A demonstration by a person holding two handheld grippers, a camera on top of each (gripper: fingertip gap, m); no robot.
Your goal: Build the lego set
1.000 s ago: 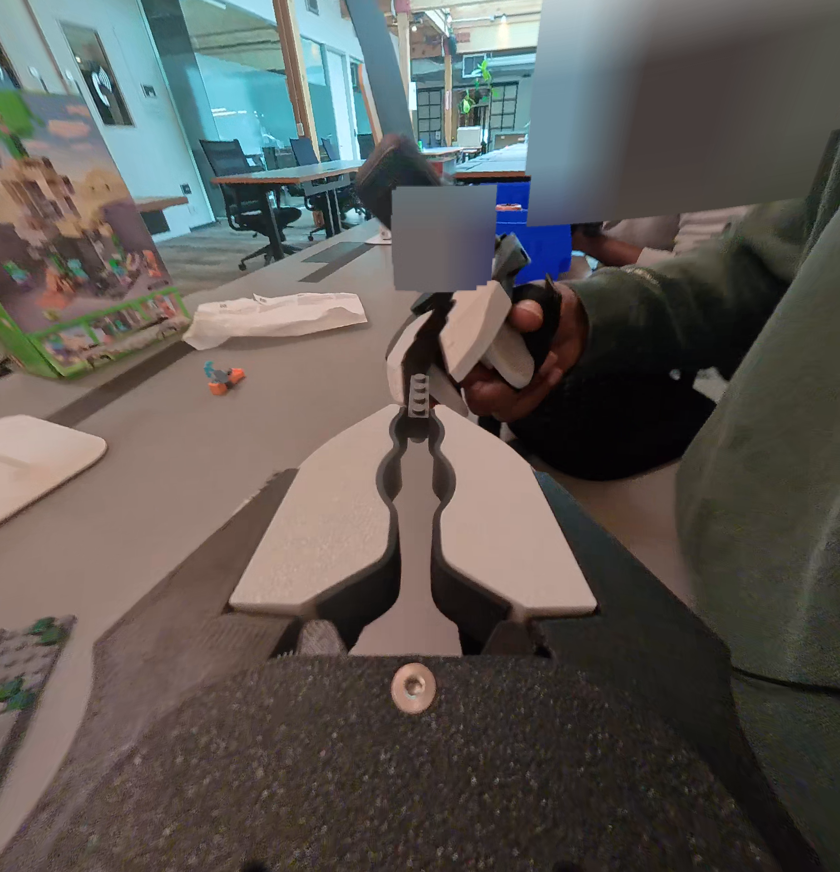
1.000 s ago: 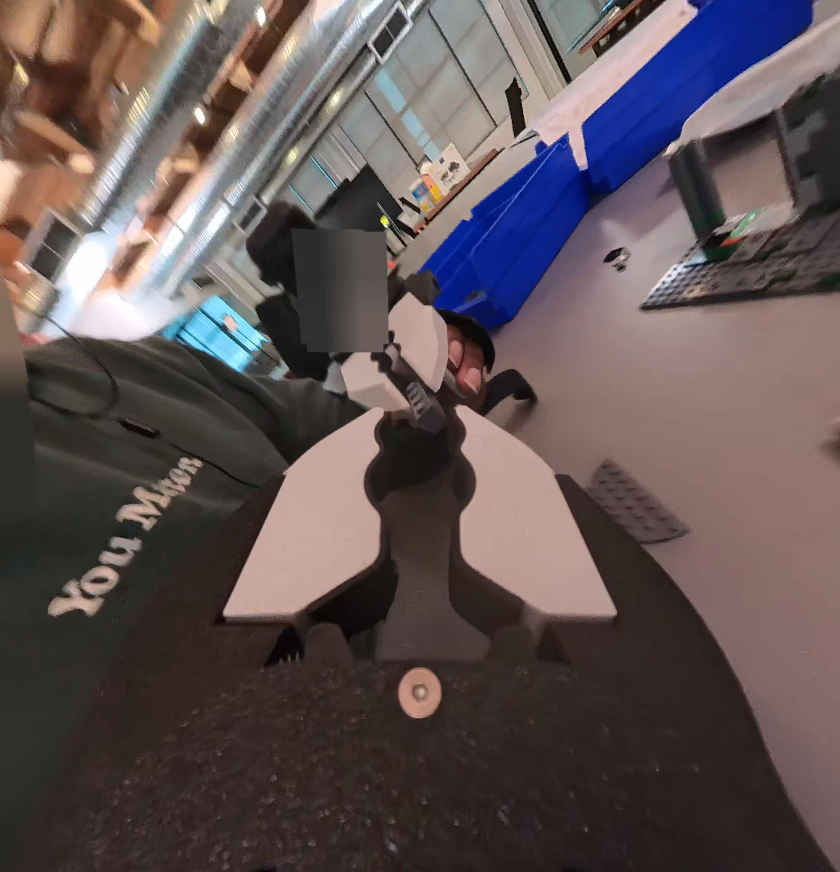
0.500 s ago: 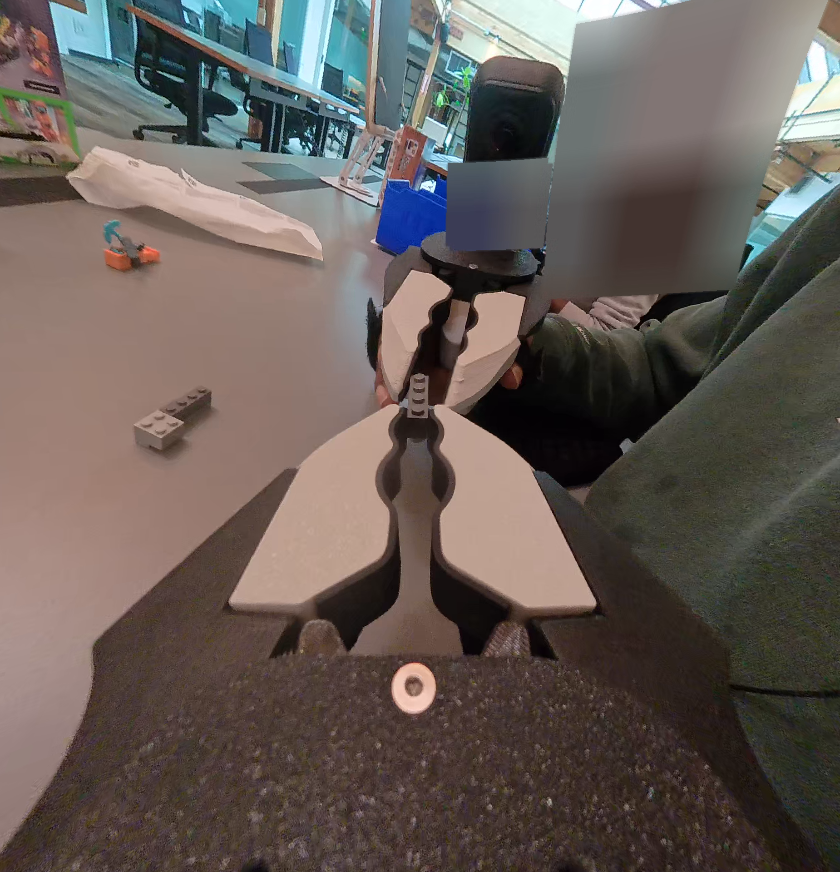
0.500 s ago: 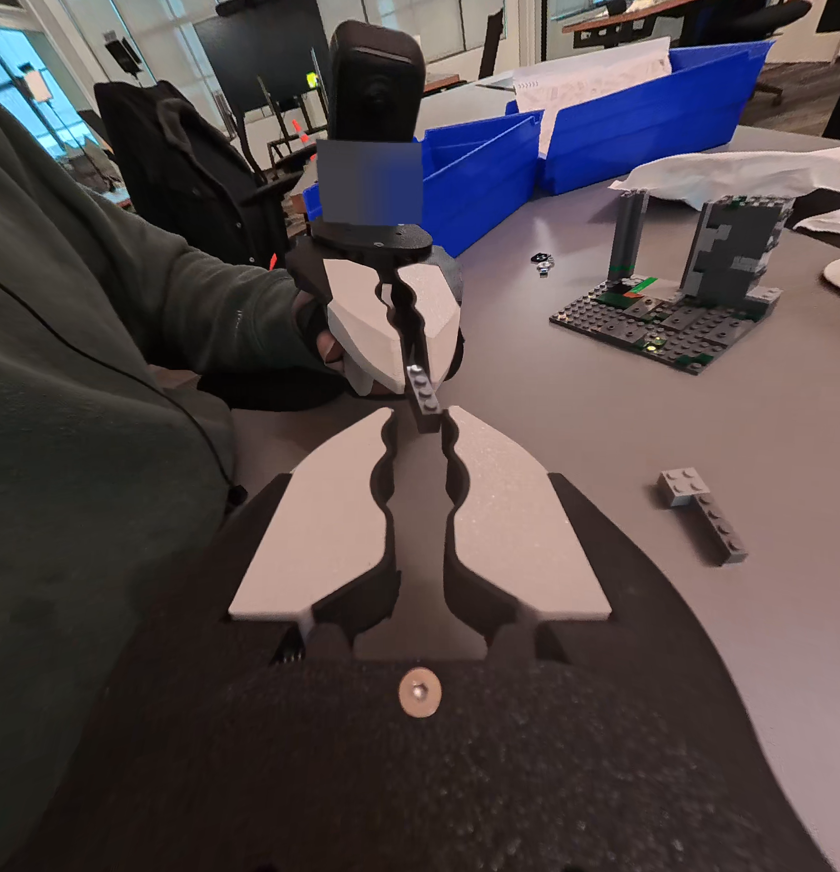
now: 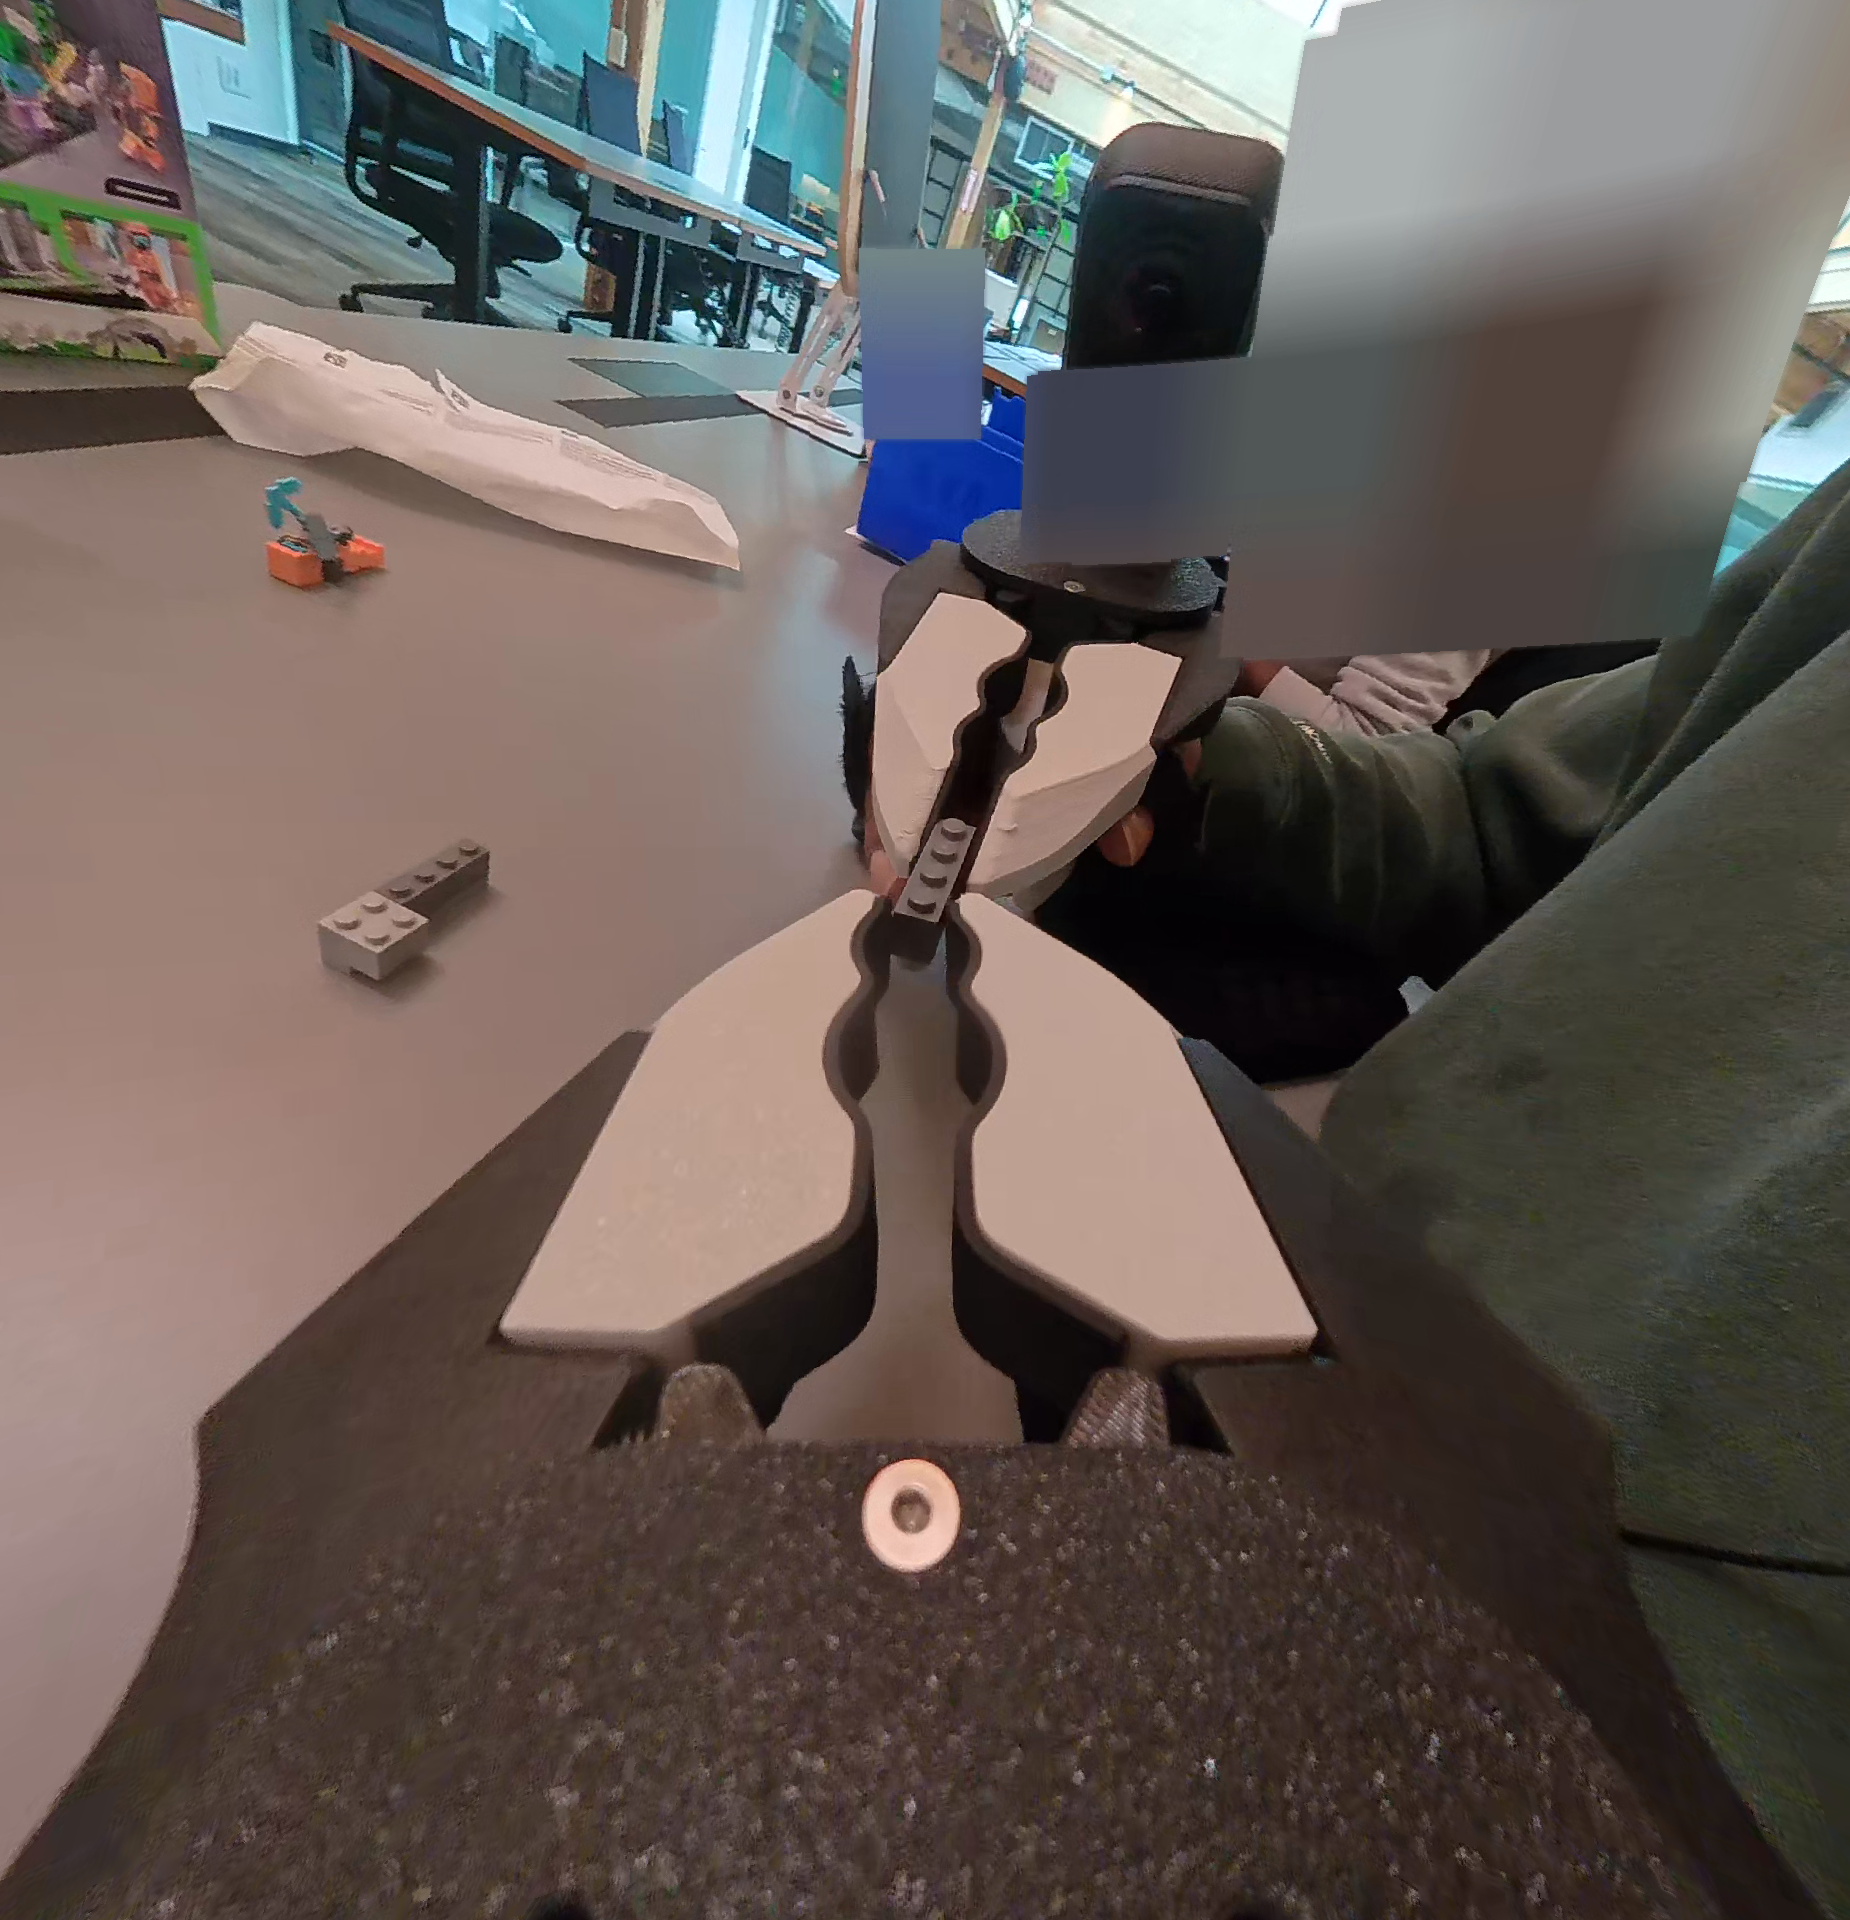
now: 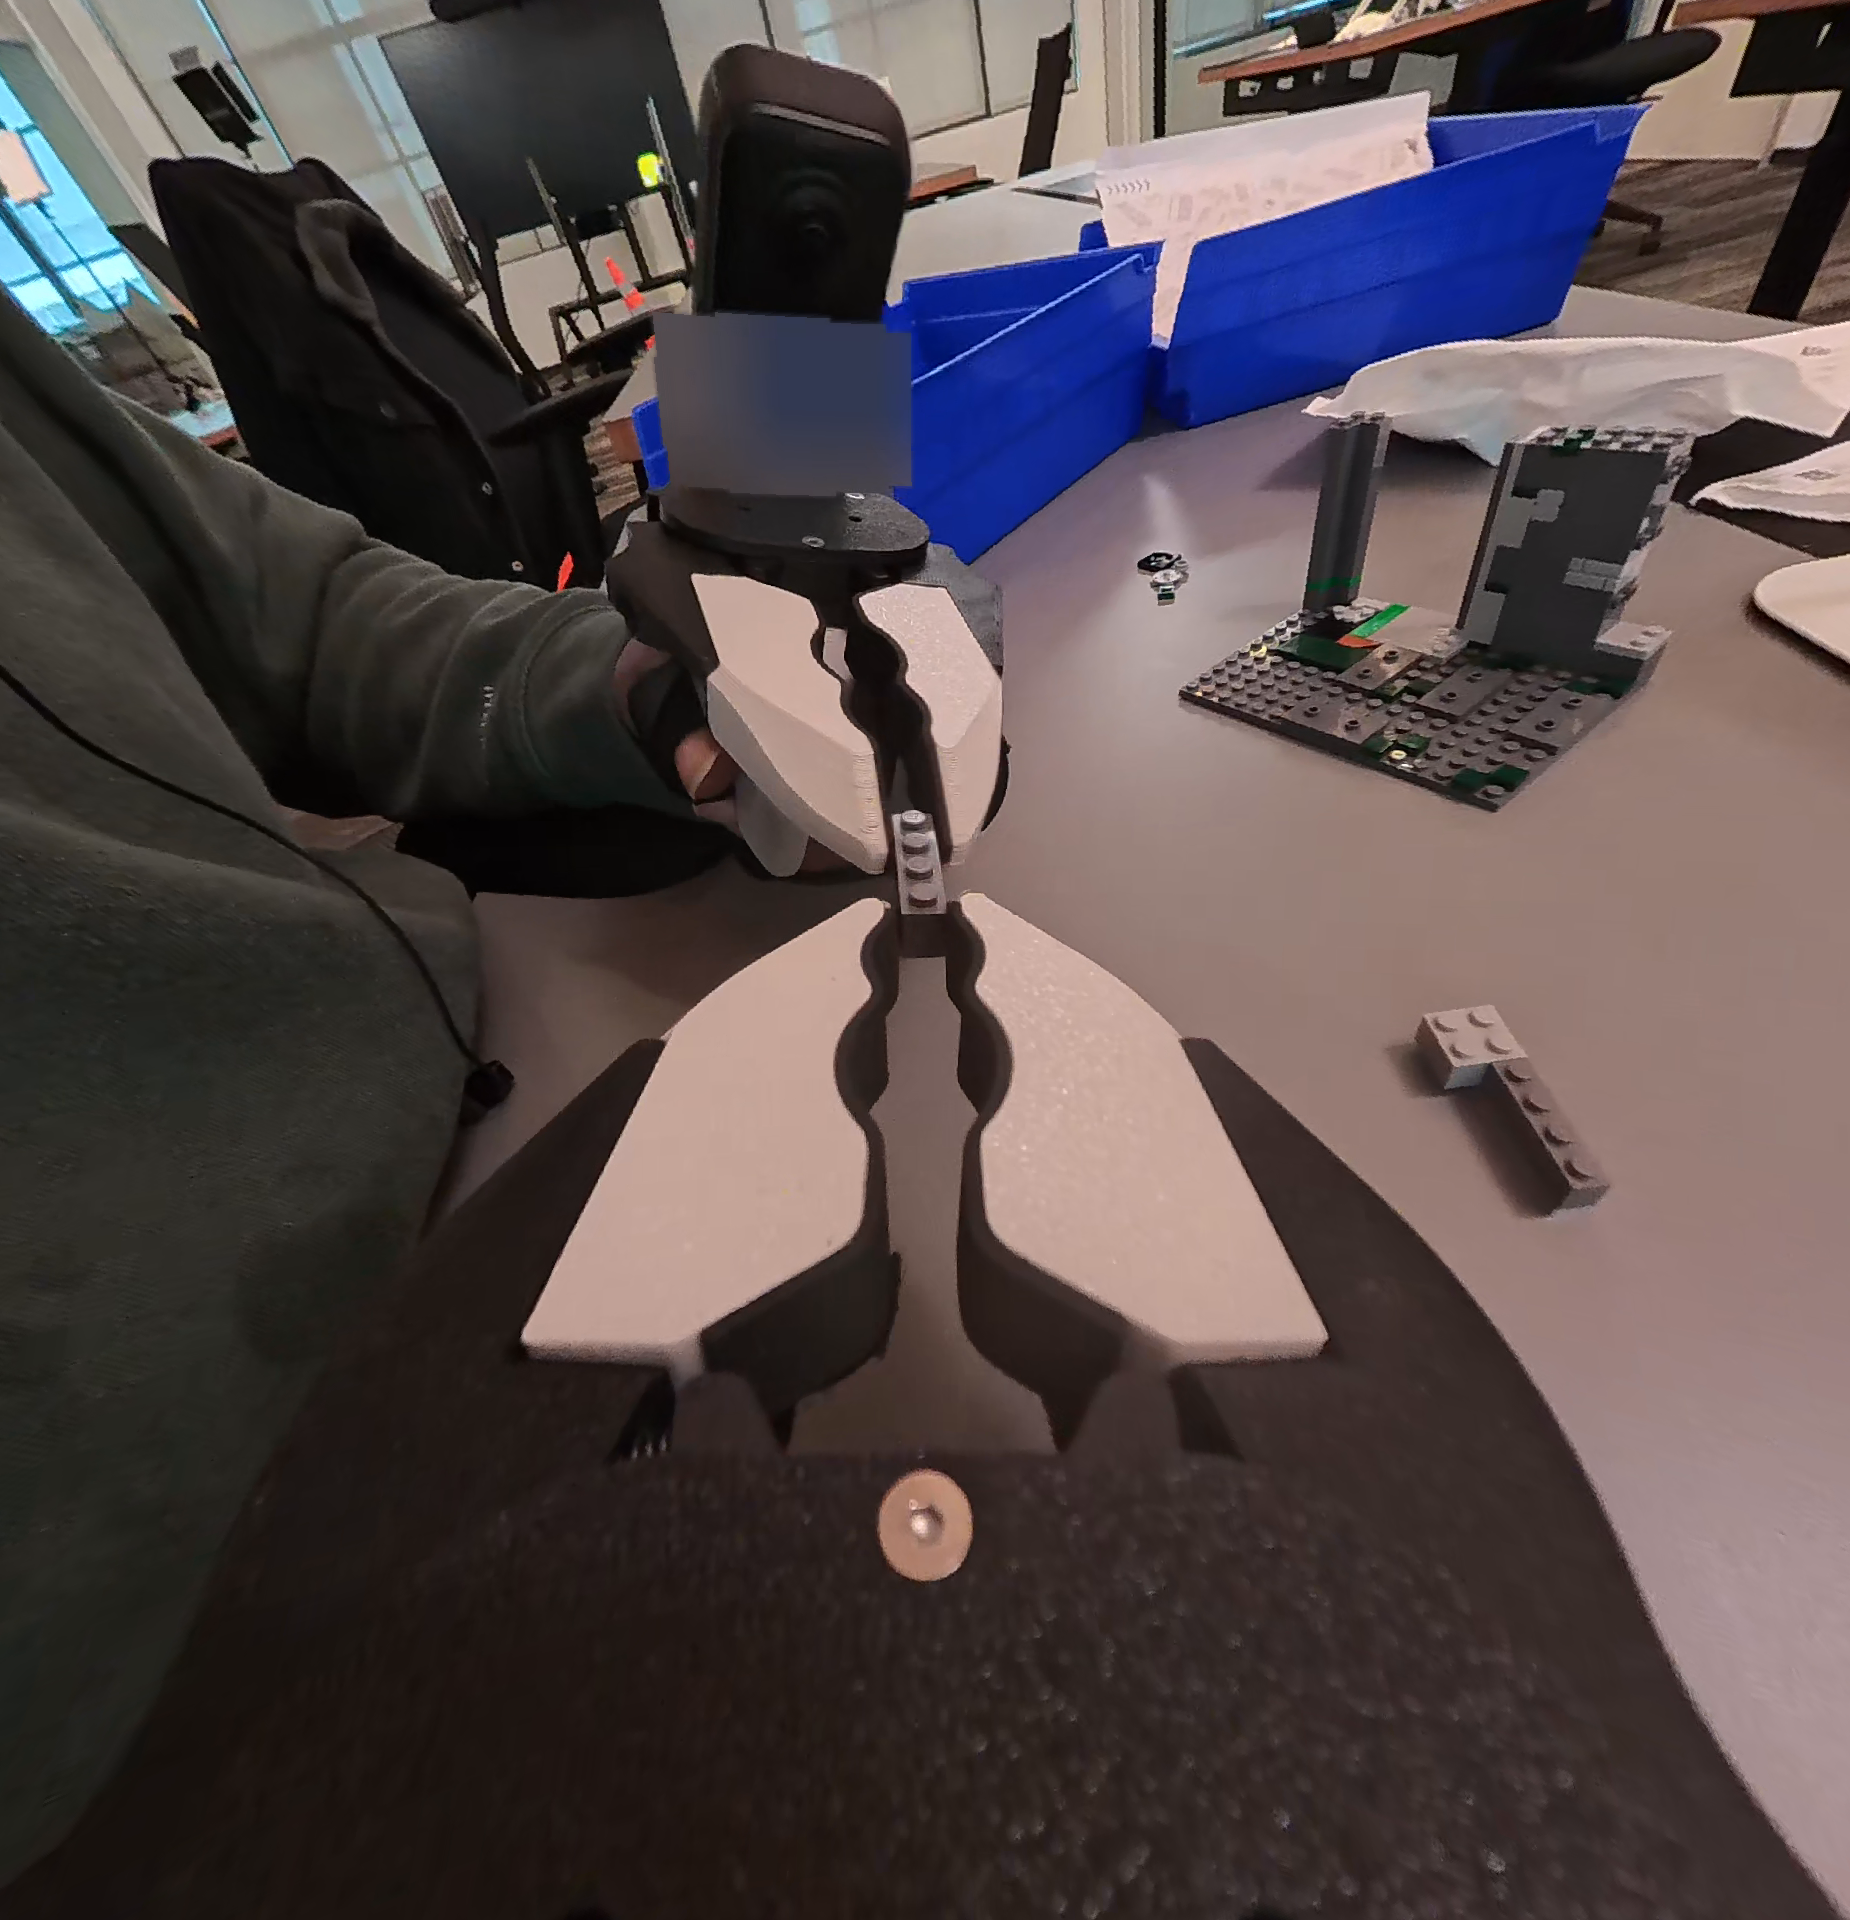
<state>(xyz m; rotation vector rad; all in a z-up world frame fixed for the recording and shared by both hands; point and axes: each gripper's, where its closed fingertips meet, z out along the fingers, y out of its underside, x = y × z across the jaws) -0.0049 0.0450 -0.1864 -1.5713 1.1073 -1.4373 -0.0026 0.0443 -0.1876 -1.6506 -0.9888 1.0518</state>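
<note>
Mid-air above the table [image 6: 1264, 935], a narrow grey brick [image 6: 921, 868] sat pinched at both ends, left gripper [image 5: 913, 914] and right gripper [image 6: 923, 914] each clenched on it. The handover looked underway; one claw must release before the brick reaches the half-built model [image 6: 1440, 665].
</note>
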